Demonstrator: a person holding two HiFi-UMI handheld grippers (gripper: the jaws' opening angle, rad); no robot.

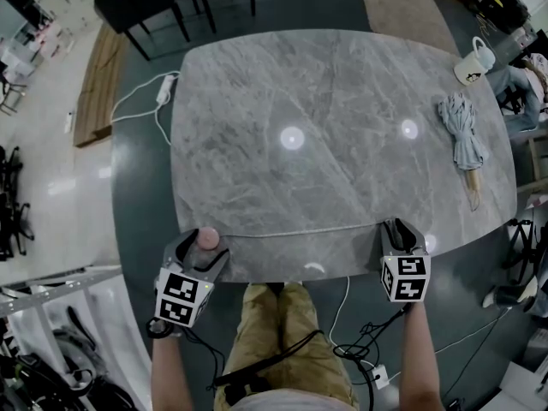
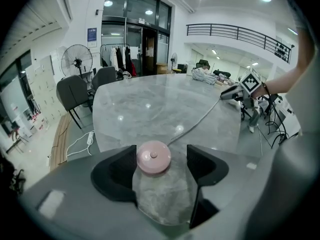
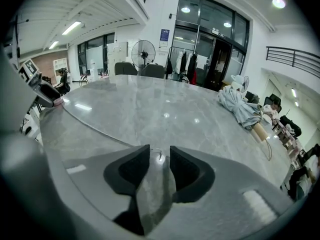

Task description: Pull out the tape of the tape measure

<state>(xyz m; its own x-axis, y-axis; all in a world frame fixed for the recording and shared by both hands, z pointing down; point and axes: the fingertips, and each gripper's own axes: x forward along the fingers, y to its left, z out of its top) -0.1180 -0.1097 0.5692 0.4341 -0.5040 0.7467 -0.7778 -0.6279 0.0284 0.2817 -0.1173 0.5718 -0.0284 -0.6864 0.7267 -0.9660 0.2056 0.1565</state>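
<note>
round pink tape measure [image 1: 206, 238] sits at the near edge of the grey marble counter [image 1: 325, 101], between the jaws of my left claw [image 2: 161, 155]. left claw is spread wide. the pink case lies close against one jaw with a clear gap on the other side, so no squeeze. the thin pale tape [image 1: 300, 229] is drawn out along the near edge to my right claw [image 3: 160, 156]. its jaws stand apart, with the tape's end hook [image 3: 157, 157] between them, not pinched. far right of the counter: folded grey umbrella with wooden handle [image 1: 462, 139], white mug [image 1: 473, 65].
</note>
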